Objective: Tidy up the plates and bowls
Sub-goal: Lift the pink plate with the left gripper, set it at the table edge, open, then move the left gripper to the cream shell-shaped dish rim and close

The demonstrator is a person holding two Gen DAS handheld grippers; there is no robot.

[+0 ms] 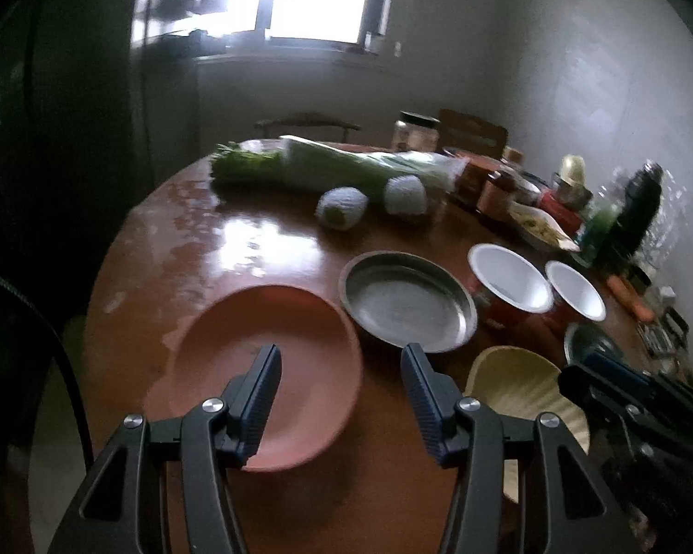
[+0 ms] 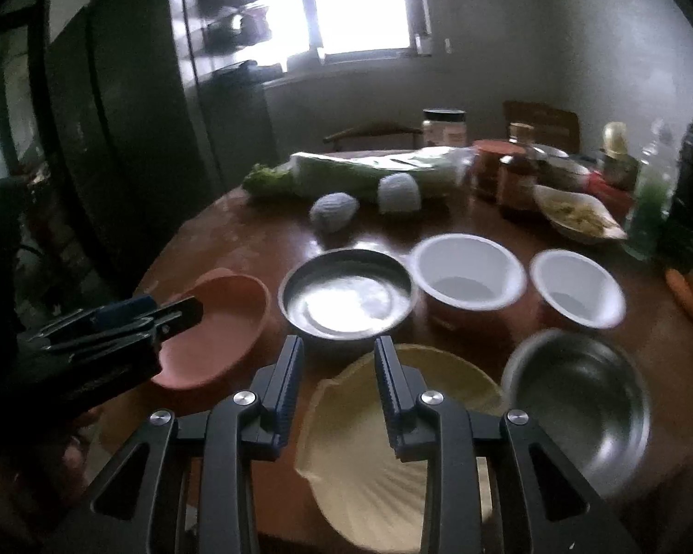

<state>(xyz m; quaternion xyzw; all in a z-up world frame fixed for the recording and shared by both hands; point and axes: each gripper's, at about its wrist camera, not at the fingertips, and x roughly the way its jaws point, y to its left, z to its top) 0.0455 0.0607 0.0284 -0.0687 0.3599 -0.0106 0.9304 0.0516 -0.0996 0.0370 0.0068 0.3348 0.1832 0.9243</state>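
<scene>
Round brown bench (image 1: 198, 240), glossy. Bagged greens (image 1: 328, 166) along far edge. Pink plate (image 1: 272, 369) at near left edge; cream shell dish (image 2: 392, 452) at near edge; steel pan (image 2: 346, 295) behind, between them. Steel bowl (image 2: 582, 397) near right; two white bowls (image 2: 469, 270) (image 2: 577, 288) behind it. Left gripper (image 1: 342, 360) above pink plate, fingers spread, pinching nothing. Right gripper (image 2: 339, 351) over shell dish, fingers spread, empty.

Materials and finish on the table

A glossy wooden table (image 1: 235, 235), a dull metal plate (image 1: 407, 300) and a matt terracotta plate (image 1: 295, 346) are seen.
</scene>
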